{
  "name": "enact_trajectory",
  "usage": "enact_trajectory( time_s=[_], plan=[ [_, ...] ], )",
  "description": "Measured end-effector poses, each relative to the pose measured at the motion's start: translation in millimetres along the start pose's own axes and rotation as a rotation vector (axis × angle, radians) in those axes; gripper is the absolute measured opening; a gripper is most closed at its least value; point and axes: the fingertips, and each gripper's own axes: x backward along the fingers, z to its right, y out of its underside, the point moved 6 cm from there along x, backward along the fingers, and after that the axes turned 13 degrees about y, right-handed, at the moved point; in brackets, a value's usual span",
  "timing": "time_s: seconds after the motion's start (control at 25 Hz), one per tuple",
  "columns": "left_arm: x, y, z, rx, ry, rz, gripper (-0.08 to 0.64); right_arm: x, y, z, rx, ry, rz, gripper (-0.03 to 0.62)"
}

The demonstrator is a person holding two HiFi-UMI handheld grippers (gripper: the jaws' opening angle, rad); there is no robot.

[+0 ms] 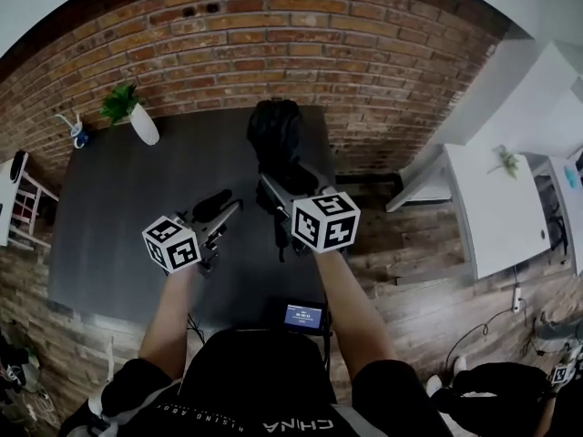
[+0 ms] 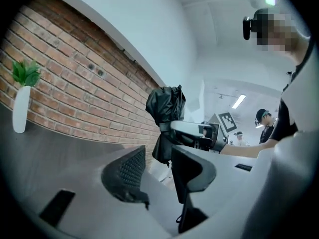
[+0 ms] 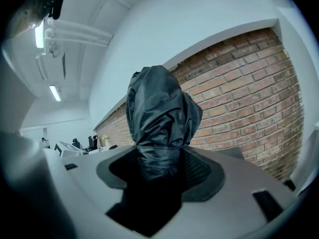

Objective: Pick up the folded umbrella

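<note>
The folded black umbrella (image 1: 275, 133) is held upright above the dark table (image 1: 109, 217), with its wrinkled fabric bunched at the top. My right gripper (image 1: 284, 184) is shut on the umbrella around its narrow middle; a strap hangs below. In the right gripper view the umbrella (image 3: 159, 111) fills the gap between the pads of the right gripper (image 3: 159, 172). My left gripper (image 1: 223, 208) stands open and empty to the left, a little apart. From the left gripper view (image 2: 159, 176) the umbrella (image 2: 167, 106) shows beyond the jaws, clamped by the right gripper (image 2: 197, 131).
A plant in a white vase (image 1: 141, 121) stands at the table's far left corner, against the brick wall (image 1: 301, 35). A small screen device (image 1: 303, 316) sits at the table's near edge. A white table (image 1: 496, 208) stands to the right, a chair (image 1: 23, 198) to the left.
</note>
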Motion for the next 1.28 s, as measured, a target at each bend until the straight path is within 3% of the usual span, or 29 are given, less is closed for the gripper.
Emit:
enact_trajectory(
  time_s=[0.04,0.08,0.12,0.8,1.08,1.28],
  plan=[
    [0,-2,3,-0.012,-0.005,-0.004,0.132,6,-1,-1,0.001,-0.001,0.006,0.261],
    [0,-3,5,-0.025,-0.015,-0.013,0.029,11,-1,-2,0.002,-0.001,0.011,0.261],
    [0,-2,8,-0.033,-0.022,-0.02,0.003,16,-1,-2,0.001,0.0,0.015,0.261],
    [28,31,64,-0.01,-0.012,-0.035,0.002,81,25,-23,-0.022,-0.023,0.013,0.261],
    [48,27,80,-0.035,0.055,-0.03,0.002,101,27,-49,0.003,0.002,0.023,0.261],
    [90,28,93,-0.054,0.087,-0.042,0.002,117,29,-86,-0.011,0.01,0.028,0.261]
  ],
)
